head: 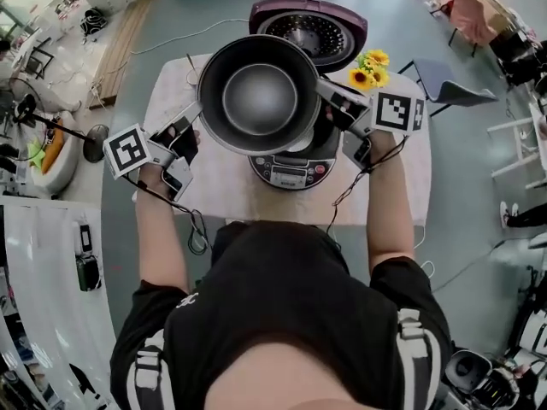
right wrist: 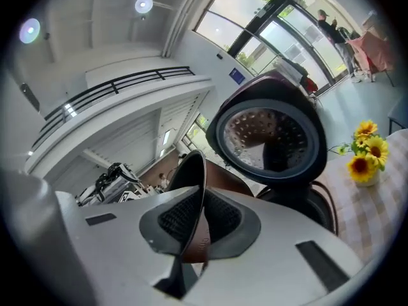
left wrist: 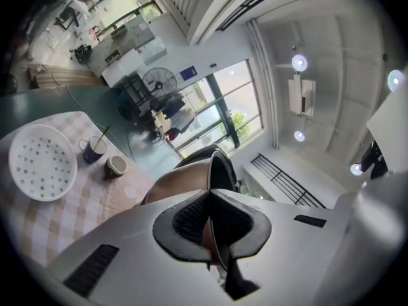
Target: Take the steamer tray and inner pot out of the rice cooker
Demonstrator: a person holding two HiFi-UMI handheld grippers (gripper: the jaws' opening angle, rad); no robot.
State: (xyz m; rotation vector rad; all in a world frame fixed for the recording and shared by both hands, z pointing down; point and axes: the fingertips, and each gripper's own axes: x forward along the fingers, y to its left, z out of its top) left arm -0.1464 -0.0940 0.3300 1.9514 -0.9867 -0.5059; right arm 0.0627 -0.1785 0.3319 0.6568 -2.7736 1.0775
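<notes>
Black-topped shoulders of the person (head: pixel 282 314) fill the lower part of the head view, with both forearms reaching forward over the table (head: pixel 231 203).

Held item: the inner pot (head: pixel 259 95), dark and round with its mouth up and nothing inside. It is held clear above the rice cooker (head: pixel 291 171), between the two hands.

Left gripper (head: pixel 201 111): jaws closed down on the pot's left rim, the thin wall pinched between the ribbed black pads.

Right gripper (head: pixel 321 84): jaws likewise clamped on the opposite rim, one pad inside the wall and one outside.

Rice cooker: the body stands on the table directly under the pot, control panel facing the person. Its lid (head: pixel 342 26) is swung open behind, showing a perforated inner plate.

Steamer tray (left wrist: pixel 41 161): white and perforated, lying flat on the table well apart from the cooker, to the left. Just beside it stand a blue mug (left wrist: pixel 93 149) and a small cup (left wrist: pixel 115 165).

Surface: the table carries a pale checked cloth. A bunch of sunflowers (head: pixel 369 68) sits at the far right corner, near the lid.

Room: the floor (head: pixel 461 195) is grey-green and smooth. A grey chair (head: pixel 444 84) stands to the right of the table, and white furniture is crowded along the left side. Tall windows (left wrist: pixel 223 107) line the far wall with a pedestal fan (left wrist: pixel 159 80) in front of them. Round ceiling lights (left wrist: pixel 299 62) are lit, and a dark railing (right wrist: pixel 115 85) runs along an upper level.
</notes>
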